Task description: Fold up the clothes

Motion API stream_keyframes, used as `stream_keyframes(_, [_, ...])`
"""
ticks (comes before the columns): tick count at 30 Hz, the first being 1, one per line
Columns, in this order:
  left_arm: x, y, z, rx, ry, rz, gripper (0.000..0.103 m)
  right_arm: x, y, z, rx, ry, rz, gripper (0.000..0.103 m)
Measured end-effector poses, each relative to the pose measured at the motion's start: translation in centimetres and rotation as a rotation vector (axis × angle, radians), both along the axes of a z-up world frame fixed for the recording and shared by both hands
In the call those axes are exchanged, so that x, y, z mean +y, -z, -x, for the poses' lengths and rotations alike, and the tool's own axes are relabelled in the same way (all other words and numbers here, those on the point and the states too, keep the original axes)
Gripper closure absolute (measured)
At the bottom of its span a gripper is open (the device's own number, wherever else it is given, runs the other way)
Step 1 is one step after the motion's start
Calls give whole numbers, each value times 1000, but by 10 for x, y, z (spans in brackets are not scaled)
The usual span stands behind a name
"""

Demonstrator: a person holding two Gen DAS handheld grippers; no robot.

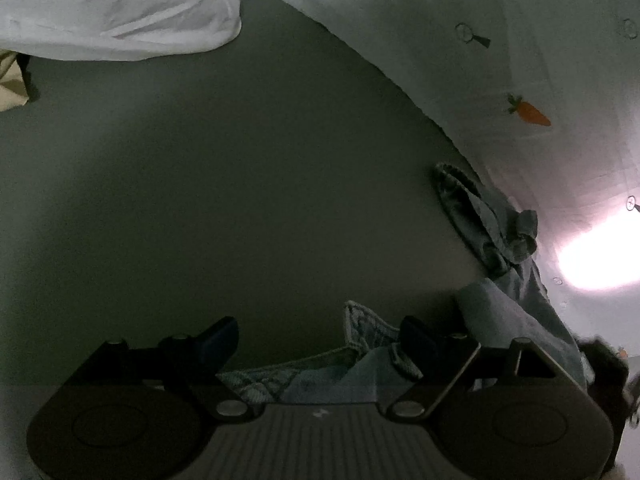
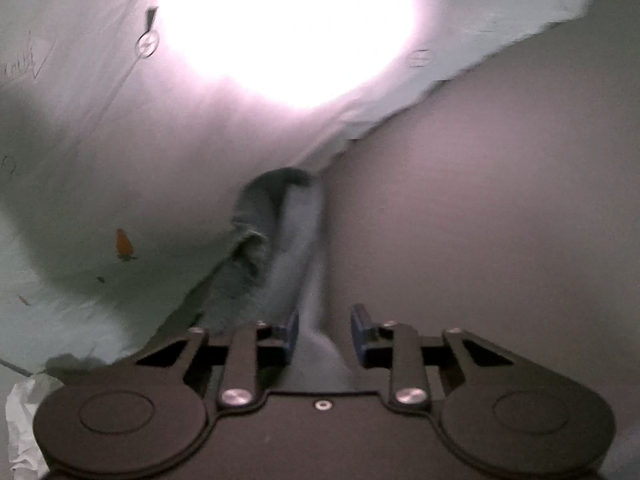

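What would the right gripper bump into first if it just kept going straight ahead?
Probably the blue-grey garment: a strip of it already lies between the right gripper's open fingers and runs forward. Beyond it is the white patterned sheet, though depth is unclear.

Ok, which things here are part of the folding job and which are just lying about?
Part of the job: blue-grey cloth garment, left claw, right claw.
Lying about: white crumpled cloth, pale sheet printed with carrots, grey surface.

Left tongs (image 1: 318,338) agape, right tongs (image 2: 325,328) half-spread
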State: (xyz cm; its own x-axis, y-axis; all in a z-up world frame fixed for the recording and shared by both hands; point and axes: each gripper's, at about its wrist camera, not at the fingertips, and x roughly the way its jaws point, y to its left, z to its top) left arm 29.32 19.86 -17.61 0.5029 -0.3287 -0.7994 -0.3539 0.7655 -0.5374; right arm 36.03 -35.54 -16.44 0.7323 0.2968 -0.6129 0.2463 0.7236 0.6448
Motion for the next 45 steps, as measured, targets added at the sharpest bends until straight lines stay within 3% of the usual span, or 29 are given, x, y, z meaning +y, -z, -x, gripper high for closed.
stream_keyframes(5, [-2, 0, 2, 11, -19, -7, 15, 14, 7, -43, 23, -8, -85, 75])
stream_keyframes(14, [-15, 1, -5, 66, -31, -98, 15, 31, 19, -80, 164, -4, 56, 70])
stream_keyframes(16, [-16, 0, -6, 76, -37, -109, 15, 30, 20, -85, 172, 5, 60, 92])
stream_keyframes(18, [-16, -1, -6, 86, -44, -109, 15, 24, 14, -82, 144, 27, 35, 97])
stream_keyframes(21, [-16, -5, -5, 94, -63, -108, 16, 12, -22, -51, -26, 50, -26, 99])
stream_keyframes(25, [-24, -17, 4, 75, -62, -140, 17, -28, -82, 34, -193, 130, -202, 101])
stream_keyframes(26, [-26, -21, 7, 67, -59, -145, 17, -41, -97, 61, -237, 156, -209, 101])
stream_keyframes(28, [-32, -29, 14, 46, -47, -156, 17, -70, -119, 122, -278, 231, -123, 101])
stream_keyframes(31, [-47, -40, 25, 29, -9, -193, 17, -104, -121, 198, -209, 327, 92, 101])
stream_keyframes(35, [-68, -50, 38, 24, 46, -255, 17, -135, -67, 273, 82, 375, 357, 101])
stream_keyframes(38, [-76, -52, 41, 23, 51, -277, 17, -143, -5, 301, 312, 390, 362, 99])
stream_keyframes(40, [-77, -53, 42, 22, 52, -276, 17, -140, 13, 309, 342, 386, 372, 97])
stream_keyframes(45, [-74, -54, 37, 13, 64, -292, 17, -127, 11, 296, 377, 291, 503, 94])
